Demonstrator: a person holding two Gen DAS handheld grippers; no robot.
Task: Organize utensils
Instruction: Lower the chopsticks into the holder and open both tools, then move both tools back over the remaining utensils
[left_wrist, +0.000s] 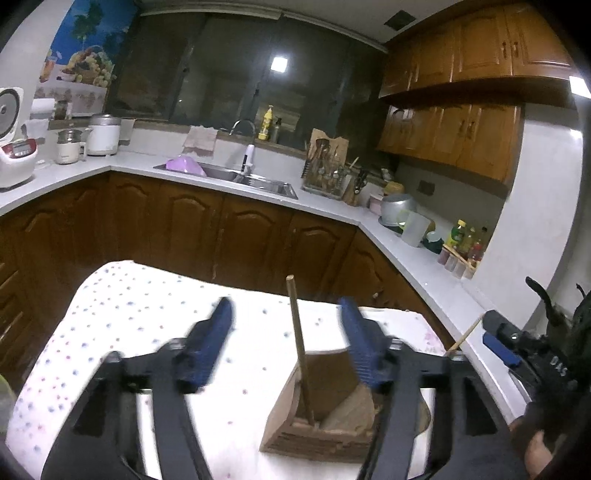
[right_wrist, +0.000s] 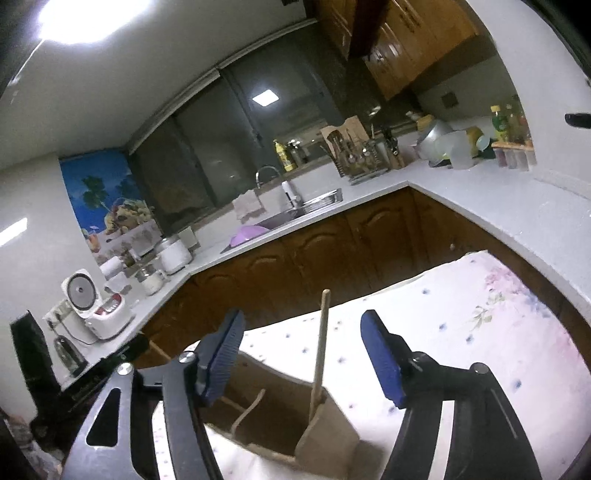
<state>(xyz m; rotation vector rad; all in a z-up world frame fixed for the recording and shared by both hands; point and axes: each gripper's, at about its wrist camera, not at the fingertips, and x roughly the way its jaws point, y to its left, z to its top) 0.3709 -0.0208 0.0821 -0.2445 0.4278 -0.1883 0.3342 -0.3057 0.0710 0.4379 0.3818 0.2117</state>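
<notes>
Here, a wooden holder (left_wrist: 317, 413) is sitting on the near right part of the cloth-covered desk (left_wrist: 147, 332), with one chopstick (left_wrist: 300, 343) standing tilted inside it. The left gripper (left_wrist: 288, 332) is hovering over it, fingers apart and empty. The right gripper (right_wrist: 306, 354) is likewise hanging above, fingers spread wide.

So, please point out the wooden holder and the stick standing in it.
wooden holder (left_wrist: 295, 430), left wrist view, on its front wall.
stick (left_wrist: 298, 332), left wrist view, on the middle of its shaft.
</notes>
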